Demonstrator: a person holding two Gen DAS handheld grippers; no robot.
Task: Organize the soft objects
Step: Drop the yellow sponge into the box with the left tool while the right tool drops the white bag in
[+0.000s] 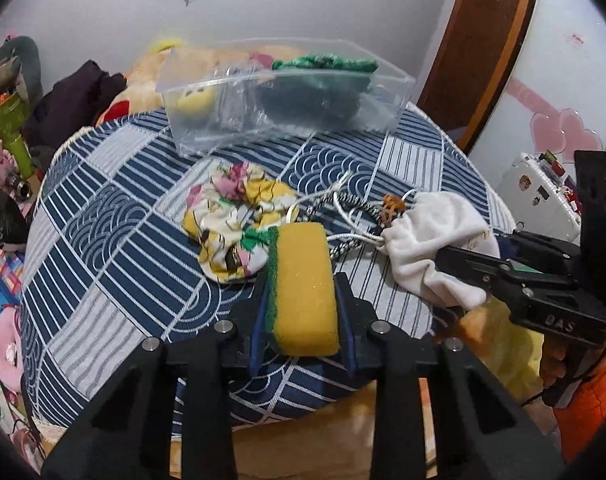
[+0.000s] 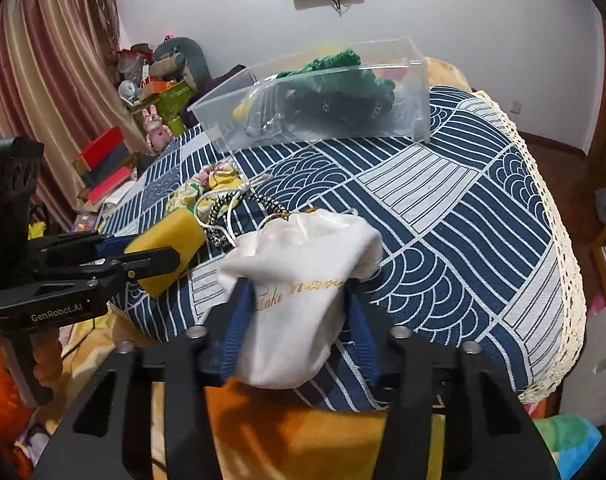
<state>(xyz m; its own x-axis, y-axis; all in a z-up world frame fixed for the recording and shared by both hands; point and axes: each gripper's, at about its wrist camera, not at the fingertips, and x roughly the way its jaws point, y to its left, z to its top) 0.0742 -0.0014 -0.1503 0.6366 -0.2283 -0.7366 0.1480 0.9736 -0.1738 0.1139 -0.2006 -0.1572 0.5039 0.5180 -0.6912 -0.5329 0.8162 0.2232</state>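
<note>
A: What does the left tool (image 1: 301, 296) have?

B: Its fingers are clamped on the yellow sponge (image 1: 305, 284), the one with the green scouring layer on its left face. The sponge sits above the near edge of the round worktop (image 1: 103, 240) with its blue-and-white patterned cloth.

A: And the right tool (image 2: 299, 320)?

B: Closed on the white drawstring pouch (image 2: 303, 276), pinching its lower half (gold lettering shows across the fabric between the blue pads). The pouch's gathered mouth lies toward the middle of the worktop.

A: What lies loose on the cloth?

B: A floral scrunchie (image 1: 235, 216) in yellow, pink and white, just beyond the sponge and touching it in the left wrist view. Beside it, a tangle of cords (image 1: 343, 216), white ones and a black-and-white braided one, running between the scrunchie and the pouch.

A: Where's the container?

B: The clear plastic bin (image 1: 391, 100) stands at the far side of the worktop. Inside are a dark green knitted item (image 1: 323, 64) and a small yellow soft toy (image 1: 195, 100) at the left end.
</note>
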